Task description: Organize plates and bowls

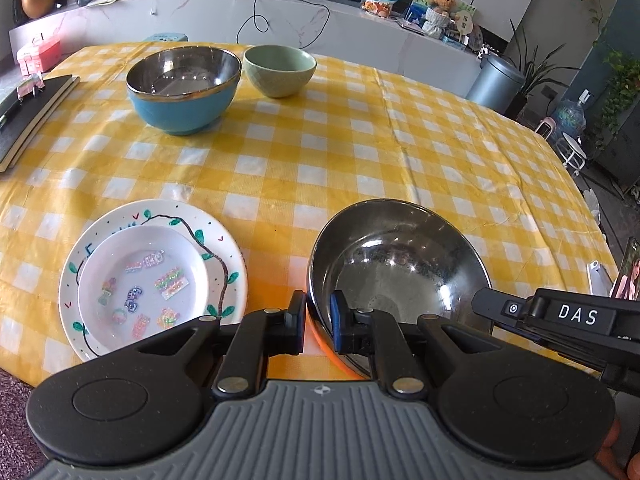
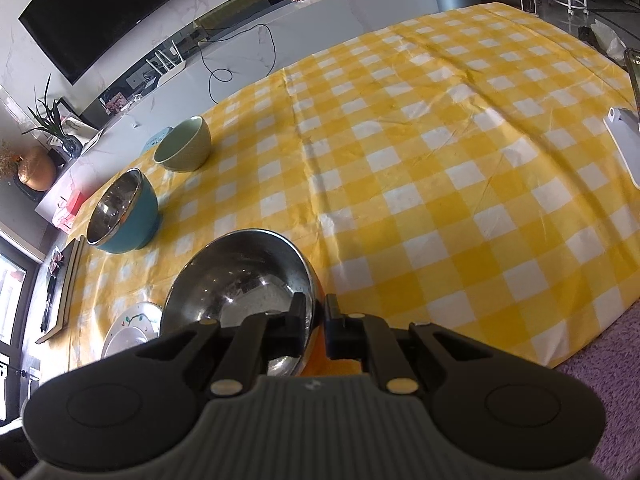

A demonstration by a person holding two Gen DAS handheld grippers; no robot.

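A steel bowl with an orange outside (image 1: 400,268) (image 2: 240,280) sits at the near edge of the yellow checked table. My left gripper (image 1: 319,322) is shut on its near-left rim, one finger inside, one outside. My right gripper (image 2: 319,330) is shut on its near-right rim the same way; its arm shows in the left wrist view (image 1: 560,320). A small white plate with stickers lies stacked on a larger painted plate (image 1: 152,276) (image 2: 128,330) to the left. A blue steel-lined bowl (image 1: 184,88) (image 2: 124,212) and a green bowl (image 1: 280,70) (image 2: 184,150) stand at the far side.
Black notebooks (image 1: 28,120) lie at the table's left edge. A white phone (image 2: 624,144) and another device lie at the right edge. A white counter with clutter (image 1: 280,12) runs behind the table. A purple rug (image 2: 600,380) lies below the near edge.
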